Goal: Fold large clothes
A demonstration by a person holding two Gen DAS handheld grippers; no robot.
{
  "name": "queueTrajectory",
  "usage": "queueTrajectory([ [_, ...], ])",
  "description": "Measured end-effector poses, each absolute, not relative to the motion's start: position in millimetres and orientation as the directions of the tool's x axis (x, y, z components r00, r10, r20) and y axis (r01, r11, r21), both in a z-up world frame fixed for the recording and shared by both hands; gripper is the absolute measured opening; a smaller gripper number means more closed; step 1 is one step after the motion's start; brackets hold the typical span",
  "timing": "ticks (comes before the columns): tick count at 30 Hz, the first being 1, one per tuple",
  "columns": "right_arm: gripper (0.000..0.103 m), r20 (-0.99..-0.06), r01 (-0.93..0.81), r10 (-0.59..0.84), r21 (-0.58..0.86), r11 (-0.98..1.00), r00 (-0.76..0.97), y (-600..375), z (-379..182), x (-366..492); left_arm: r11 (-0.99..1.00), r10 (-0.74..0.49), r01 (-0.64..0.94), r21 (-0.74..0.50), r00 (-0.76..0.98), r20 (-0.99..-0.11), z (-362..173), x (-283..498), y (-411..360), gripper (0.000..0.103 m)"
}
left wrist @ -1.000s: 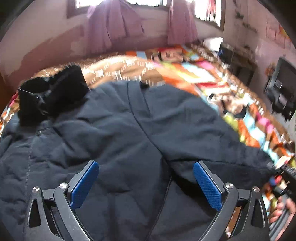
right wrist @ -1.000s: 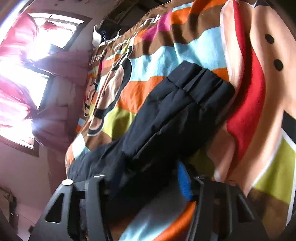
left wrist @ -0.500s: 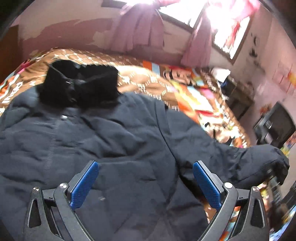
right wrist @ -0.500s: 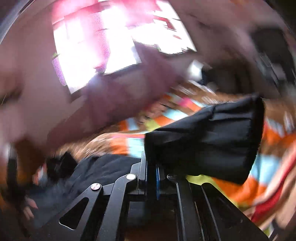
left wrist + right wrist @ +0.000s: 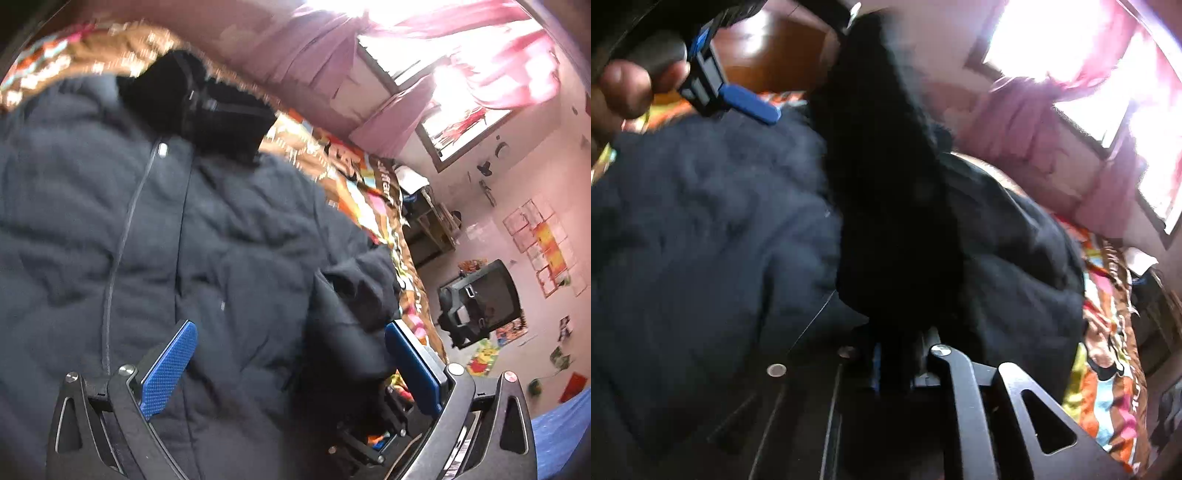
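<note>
A dark navy padded jacket point(image 5: 221, 240) lies spread on the bed, its black fur hood point(image 5: 214, 103) at the far end. My left gripper point(image 5: 291, 362) hovers open above the jacket's body, gripping nothing. The jacket's sleeve point(image 5: 354, 295) lies folded in over the right side. In the right wrist view, my right gripper point(image 5: 899, 365) has the black sleeve point(image 5: 886, 203) between its narrow jaws, which are opening. The cloth stands up from them over the jacket point(image 5: 701, 240). One blue pad point(image 5: 750, 105) of the left gripper and a person's fingers point(image 5: 624, 88) show at top left.
A colourful striped bedspread point(image 5: 373, 192) covers the bed under the jacket. Pink curtains point(image 5: 399, 118) hang at bright windows behind. A dark television point(image 5: 484, 302) and a shelf point(image 5: 432, 225) stand by the right wall. A wooden headboard point(image 5: 775, 55) is beyond the hood.
The right gripper has rolled and carried the sleeve from the bedspread in over the jacket's body. The left gripper has slid along the jacket and rolled, staying open.
</note>
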State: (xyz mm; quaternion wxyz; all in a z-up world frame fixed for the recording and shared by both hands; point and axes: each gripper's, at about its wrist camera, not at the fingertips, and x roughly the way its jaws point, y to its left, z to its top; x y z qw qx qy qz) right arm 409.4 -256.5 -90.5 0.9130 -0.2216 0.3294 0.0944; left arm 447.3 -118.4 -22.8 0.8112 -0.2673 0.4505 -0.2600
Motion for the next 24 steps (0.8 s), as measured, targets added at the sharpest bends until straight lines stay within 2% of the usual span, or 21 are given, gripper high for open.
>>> queueTrajectory([
  [1, 0.028, -0.648, -0.334, 0.052, -0.320, 0.887, 0.760, -260.3, -89.4, 408.6, 0.714, -0.672, 0.174, -0.679, 0.446, -0.592, -31.2, 447.2, -118.5, 0.102],
  [3, 0.051, -0.669, -0.399, 0.155, -0.228, 0.888, 0.727, -274.1, -83.3, 405.1, 0.700, -0.686, 0.159, -0.696, 0.420, -0.594, -44.4, 447.6, -120.2, 0.102],
  [4, 0.071, -0.679, -0.435, 0.206, -0.185, 0.881, 0.705, -282.4, -81.6, 401.6, 0.699, -0.687, 0.154, -0.698, 0.415, -0.596, -47.6, 448.0, -121.8, 0.102],
  [5, 0.075, -0.685, -0.464, 0.237, -0.165, 0.870, 0.688, -289.0, -80.8, 396.4, 0.698, -0.689, 0.152, -0.700, 0.411, -0.597, -50.9, 448.6, -123.6, 0.102],
  [6, 0.075, -0.687, -0.474, 0.241, -0.171, 0.863, 0.686, -291.3, -81.7, 393.2, 0.695, -0.692, 0.151, -0.703, 0.407, -0.596, -54.0, 449.6, -125.9, 0.101],
  [8, 0.075, -0.694, -0.484, 0.245, -0.170, 0.858, 0.677, -296.6, -83.1, 390.0, 0.709, -0.678, 0.139, -0.692, 0.405, -0.614, -59.1, 451.8, -128.9, 0.092],
  [9, 0.075, -0.693, -0.490, 0.256, -0.160, 0.857, 0.674, -296.6, -82.8, 389.0, 0.715, -0.672, 0.131, -0.687, 0.399, -0.623, -62.2, 454.4, -131.2, 0.076],
  [10, 0.075, -0.690, -0.493, 0.265, -0.152, 0.857, 0.673, -290.6, -79.9, 386.6, 0.727, -0.660, 0.116, -0.676, 0.390, -0.643, -66.7, 458.1, -133.5, 0.065],
  [11, 0.075, -0.687, -0.492, 0.273, -0.141, 0.859, 0.674, -291.8, -78.8, 384.6, 0.742, -0.646, 0.104, -0.663, 0.378, -0.663, -71.1, 460.7, -135.5, 0.045],
  [13, 0.075, -0.677, -0.482, 0.280, -0.127, 0.867, 0.681, -295.6, -71.4, 381.6, 0.779, -0.602, 0.087, -0.621, 0.386, -0.699, -74.2, 464.7, -139.3, 0.014],
  [16, 0.075, -0.636, -0.444, 0.270, -0.128, 0.887, 0.723, -301.6, -58.7, 376.2, 0.794, -0.575, 0.098, -0.600, 0.442, -0.688, -61.4, 462.2, -138.6, 0.006],
  [19, 0.075, -0.557, -0.336, 0.210, -0.134, 0.932, 0.804, -314.2, -36.9, 358.5, 0.824, -0.536, 0.149, -0.547, 0.516, -0.668, -29.3, 456.3, -136.4, 0.006],
  [24, 0.075, -0.438, -0.180, 0.162, 0.002, 0.984, 0.884, -323.5, -6.8, 351.3, 0.859, -0.487, 0.219, -0.464, 0.630, -0.605, 38.4, 446.9, -109.7, 0.006],
])
